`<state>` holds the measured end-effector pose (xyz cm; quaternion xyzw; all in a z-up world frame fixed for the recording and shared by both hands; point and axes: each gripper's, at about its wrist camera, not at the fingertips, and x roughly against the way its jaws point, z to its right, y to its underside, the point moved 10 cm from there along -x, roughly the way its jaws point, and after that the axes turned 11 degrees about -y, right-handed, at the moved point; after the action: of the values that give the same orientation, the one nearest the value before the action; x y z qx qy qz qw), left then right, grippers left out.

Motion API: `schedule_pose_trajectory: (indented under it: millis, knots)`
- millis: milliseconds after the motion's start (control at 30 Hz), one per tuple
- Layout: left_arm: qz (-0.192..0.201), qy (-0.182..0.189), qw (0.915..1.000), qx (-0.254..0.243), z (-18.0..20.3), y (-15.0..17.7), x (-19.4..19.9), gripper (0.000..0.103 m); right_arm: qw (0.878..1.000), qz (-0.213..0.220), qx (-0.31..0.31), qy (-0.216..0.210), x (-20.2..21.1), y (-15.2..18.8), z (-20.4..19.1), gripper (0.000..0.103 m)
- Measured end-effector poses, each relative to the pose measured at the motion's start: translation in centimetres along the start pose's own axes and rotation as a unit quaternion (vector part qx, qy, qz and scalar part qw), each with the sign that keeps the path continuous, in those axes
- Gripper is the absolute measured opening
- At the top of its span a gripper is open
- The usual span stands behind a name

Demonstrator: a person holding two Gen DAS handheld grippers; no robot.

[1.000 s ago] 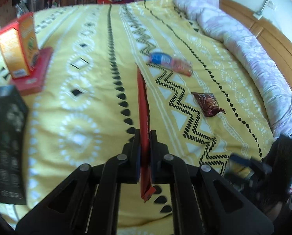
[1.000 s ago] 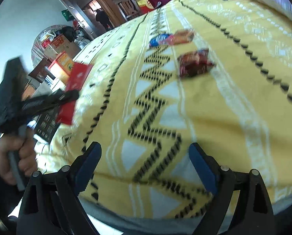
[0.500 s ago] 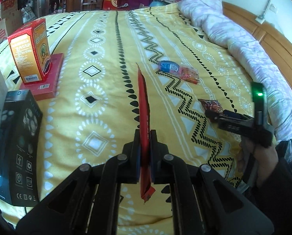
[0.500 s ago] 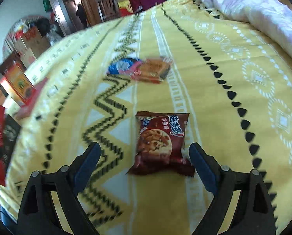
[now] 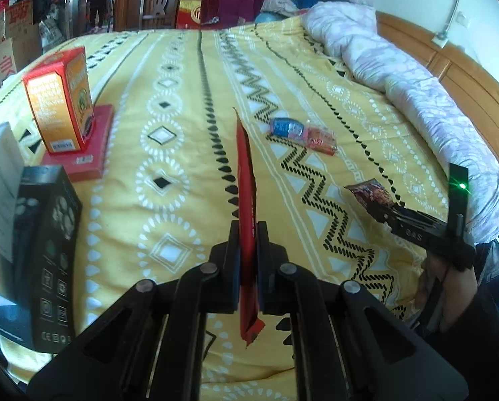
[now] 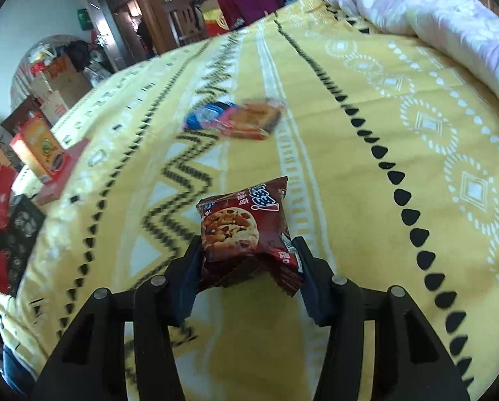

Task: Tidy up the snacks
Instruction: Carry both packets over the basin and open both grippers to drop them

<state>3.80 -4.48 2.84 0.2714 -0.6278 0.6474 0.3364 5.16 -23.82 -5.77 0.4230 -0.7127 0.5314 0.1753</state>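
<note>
Sunlit yellow patterned bed (image 5: 182, 173), wooden headboard (image 5: 450, 67).

CE mark on black box (image 5: 48, 257)

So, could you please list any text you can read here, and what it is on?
"CE": black box.
"OAS", roughly: right gripper, on its body.
Cookie packet: Chinese lettering, too warped to read.
Orange box: print too blurred.
Red packet: edge-on, nothing legible.
</note>
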Motion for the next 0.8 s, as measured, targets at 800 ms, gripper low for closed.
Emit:
schedule_pose_trajectory:
  millis: [800]
  knots:
    - [0.147,-0.088,0.9811,0.091,-14.0,-5.6,13.5,0.007,0.975,0.103,0.133,-0.143,9.0,-8.9,-22.7,0.055]
